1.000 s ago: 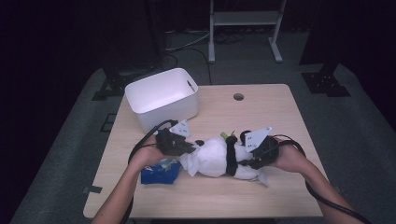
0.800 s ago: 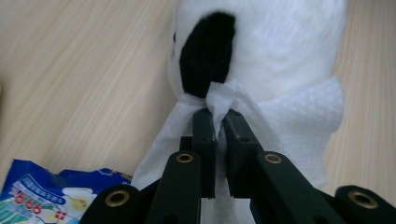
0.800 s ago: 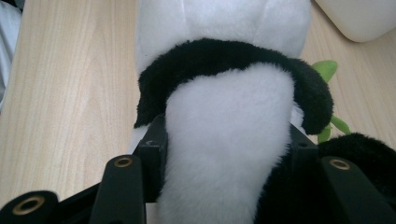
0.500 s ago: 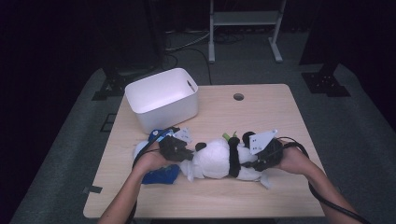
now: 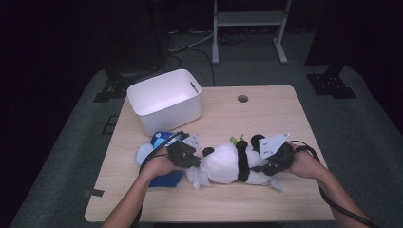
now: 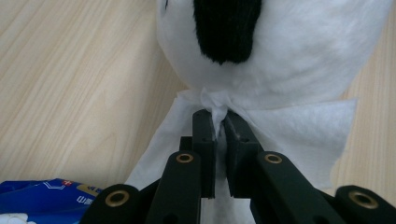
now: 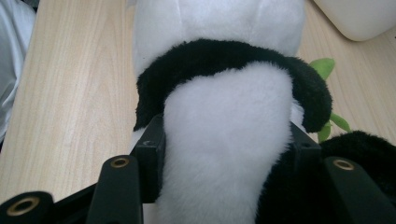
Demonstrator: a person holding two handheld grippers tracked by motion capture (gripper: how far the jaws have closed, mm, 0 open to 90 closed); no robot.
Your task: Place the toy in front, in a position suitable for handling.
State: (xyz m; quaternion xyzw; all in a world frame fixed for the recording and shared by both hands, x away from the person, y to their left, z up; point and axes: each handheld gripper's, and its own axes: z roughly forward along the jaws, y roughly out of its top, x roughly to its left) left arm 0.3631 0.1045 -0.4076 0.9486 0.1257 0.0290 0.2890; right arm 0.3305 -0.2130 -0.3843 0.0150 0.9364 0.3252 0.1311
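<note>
While the black-and-white plush panda (image 5: 228, 164) lies on its side near the front-centre of the light wooden counter (image 5: 285, 114), the left claw (image 6: 218, 122) is pinched together on a thin white tissue sheet (image 6: 299, 126) just under the toy's head. Right claw (image 7: 229, 144) is spread wide & clamped round the panda's body. Blue wipes packet (image 5: 164, 140) sits beside the left hand (image 5: 157, 166), w/ a white plastic tub (image 5: 164, 99) behind.

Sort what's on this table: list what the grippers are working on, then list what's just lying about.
In use, judging by the grips:
- plush panda, clamped by the right gripper
- white tissue, pinched by the left gripper against the panda's head

Lying about:
- white bin
- blue tissue packet
</note>
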